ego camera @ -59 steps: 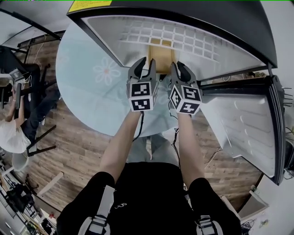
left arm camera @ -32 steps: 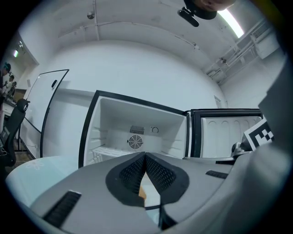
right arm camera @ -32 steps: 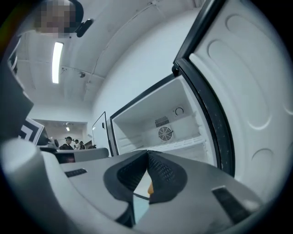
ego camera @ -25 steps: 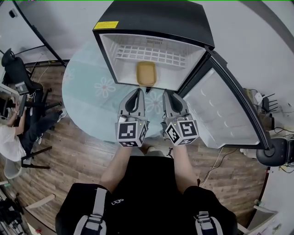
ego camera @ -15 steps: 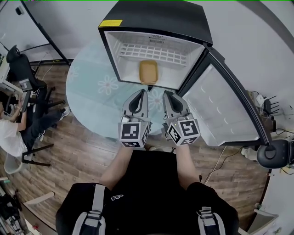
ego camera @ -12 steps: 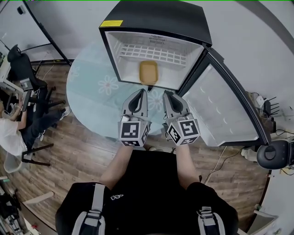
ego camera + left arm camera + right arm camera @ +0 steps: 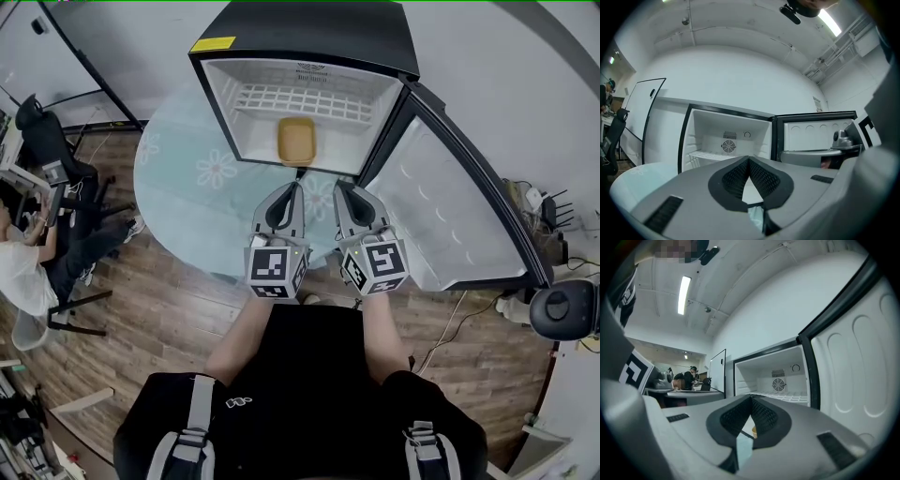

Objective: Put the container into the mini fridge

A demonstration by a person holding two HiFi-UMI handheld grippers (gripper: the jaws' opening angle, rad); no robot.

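Between the fingers (image 7: 733, 180) of the left gripper (image 7: 289, 192) nothing, pads pressed together; same on the right gripper (image 7: 345, 192). Both have backed out of the fridge mouth they were reaching into moments ago. Ahead of the tips, the container (image 7: 296, 141) sits alone on the mini fridge (image 7: 309, 37) floor — placement looks done. Right of the fingers, the door (image 7: 450, 225) is open — closing it may remain.

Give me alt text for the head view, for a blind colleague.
A yellow container sits inside the open mini fridge, its door swung right. The left gripper and right gripper hover shut and empty before it, over a pale round table.
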